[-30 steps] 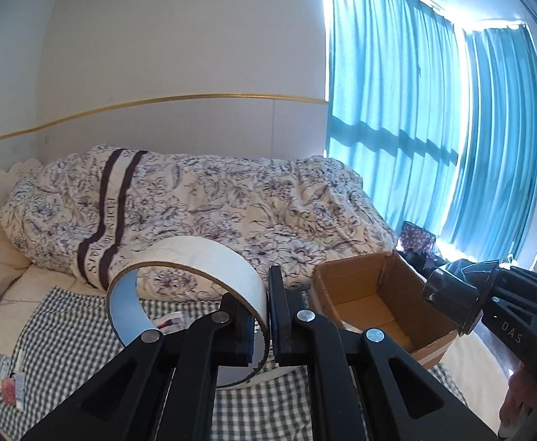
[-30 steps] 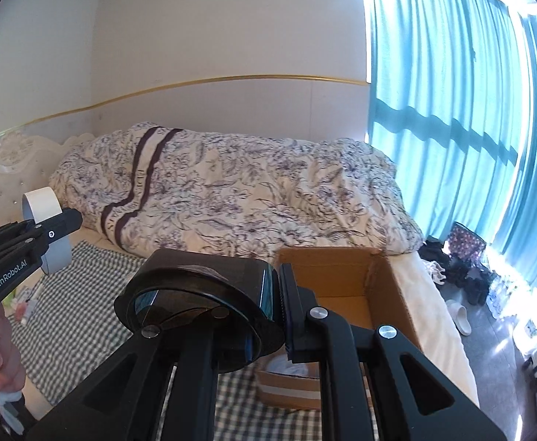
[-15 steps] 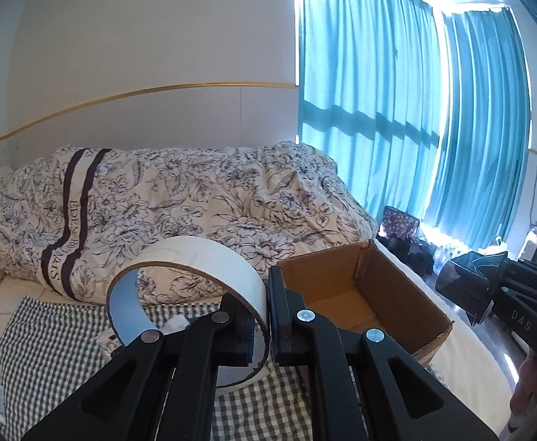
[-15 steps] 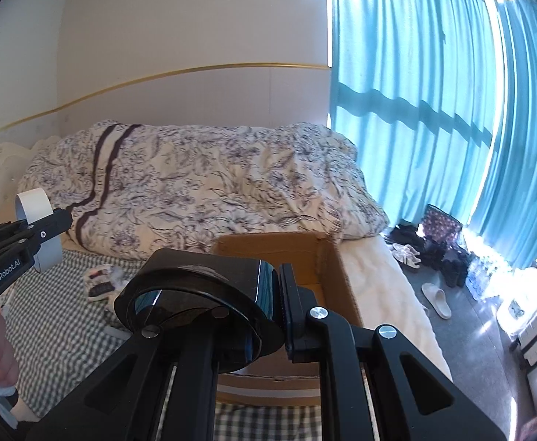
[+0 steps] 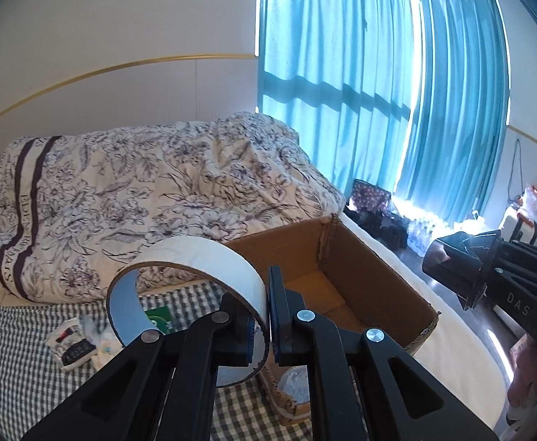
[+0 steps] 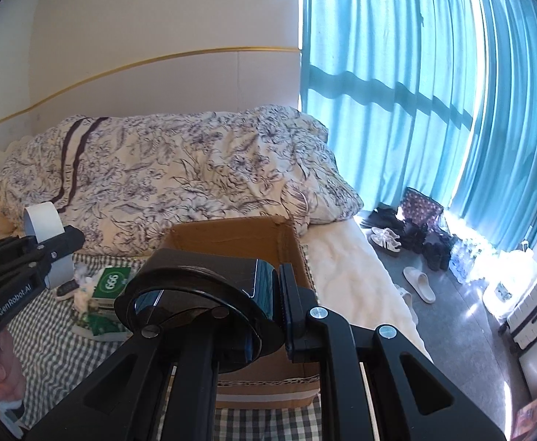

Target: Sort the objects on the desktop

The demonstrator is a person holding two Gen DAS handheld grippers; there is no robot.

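The tape roll [image 5: 209,275] is pinched in the left hand-held gripper [image 5: 259,325], now nearer the box [image 5: 378,279]. A dark lidded object [image 6: 202,297] is clamped in the right hand-held gripper [image 6: 264,316] just before the box. Both have swung rightward toward it since earlier; drop-off looks imminent.

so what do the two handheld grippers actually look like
Both are matte black plastic with two flat fingers on hinged bars joined by silver round-head screws. The left gripper reads "GenRobot.AI" in white on its side; the right gripper reads "DAS". No cables or sleeves show.
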